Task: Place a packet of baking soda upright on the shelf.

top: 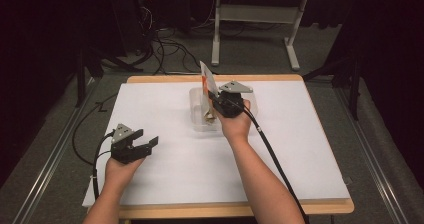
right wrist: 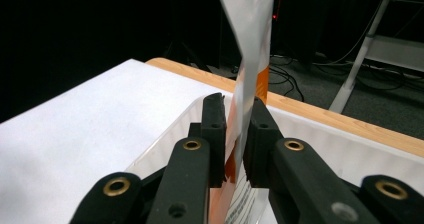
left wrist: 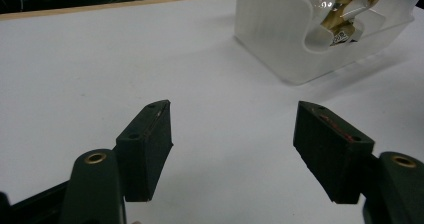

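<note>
A clear plastic bin [top: 199, 120] stands near the middle of the white table. An orange and white packet [top: 206, 79] sticks up out of it, with a tan wrapper [top: 210, 115] lying inside below. My right gripper [top: 215, 98] is shut on the packet over the bin; in the right gripper view the silvery sheet [right wrist: 250, 44] rises between the pads [right wrist: 214, 129]. My left gripper [top: 146, 143] rests low at the front left, open with nothing between its jaws. In the left gripper view the bin [left wrist: 280, 39] sits ahead to the right of the open gripper [left wrist: 232, 151].
The white board [top: 150, 104] covers a wooden table with its edge [top: 235, 210] along the front. Cables [top: 270, 149] trail from both grippers. A white desk frame [top: 255, 29] and floor wires stand beyond the far edge.
</note>
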### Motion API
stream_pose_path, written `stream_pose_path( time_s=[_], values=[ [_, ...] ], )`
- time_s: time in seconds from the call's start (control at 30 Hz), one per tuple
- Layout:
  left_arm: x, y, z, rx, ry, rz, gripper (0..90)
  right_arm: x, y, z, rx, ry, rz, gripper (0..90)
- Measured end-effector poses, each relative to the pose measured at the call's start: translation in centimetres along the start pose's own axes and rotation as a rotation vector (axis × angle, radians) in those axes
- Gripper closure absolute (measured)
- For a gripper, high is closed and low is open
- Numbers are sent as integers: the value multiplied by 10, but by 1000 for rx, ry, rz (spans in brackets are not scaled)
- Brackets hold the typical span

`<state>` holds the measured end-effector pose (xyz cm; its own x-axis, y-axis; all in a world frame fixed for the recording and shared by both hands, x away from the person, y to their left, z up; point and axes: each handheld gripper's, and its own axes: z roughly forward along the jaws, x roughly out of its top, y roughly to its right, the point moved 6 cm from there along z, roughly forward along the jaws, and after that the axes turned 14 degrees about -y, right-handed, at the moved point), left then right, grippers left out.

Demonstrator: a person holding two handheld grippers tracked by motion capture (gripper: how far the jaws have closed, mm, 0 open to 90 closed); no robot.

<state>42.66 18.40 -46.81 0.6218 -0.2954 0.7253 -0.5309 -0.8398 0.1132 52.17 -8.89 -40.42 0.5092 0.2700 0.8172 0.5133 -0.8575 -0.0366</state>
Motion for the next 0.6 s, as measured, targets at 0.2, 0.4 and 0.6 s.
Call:
stream_pose_path(
  time_s=[0.2, 0.4, 0.6],
  values=[
    [0, 0, 1, 2, -2, -1, 322, -8, -4, -5, -16, -4, -30, 898],
    [0, 0, 1, 2, -2, 0, 322, -10, -8, -3, 1, 5, -21, 900],
    [0, 0, 1, 2, -2, 0, 322, -13, -10, -2, 11, 9, -4, 900]
  ],
)
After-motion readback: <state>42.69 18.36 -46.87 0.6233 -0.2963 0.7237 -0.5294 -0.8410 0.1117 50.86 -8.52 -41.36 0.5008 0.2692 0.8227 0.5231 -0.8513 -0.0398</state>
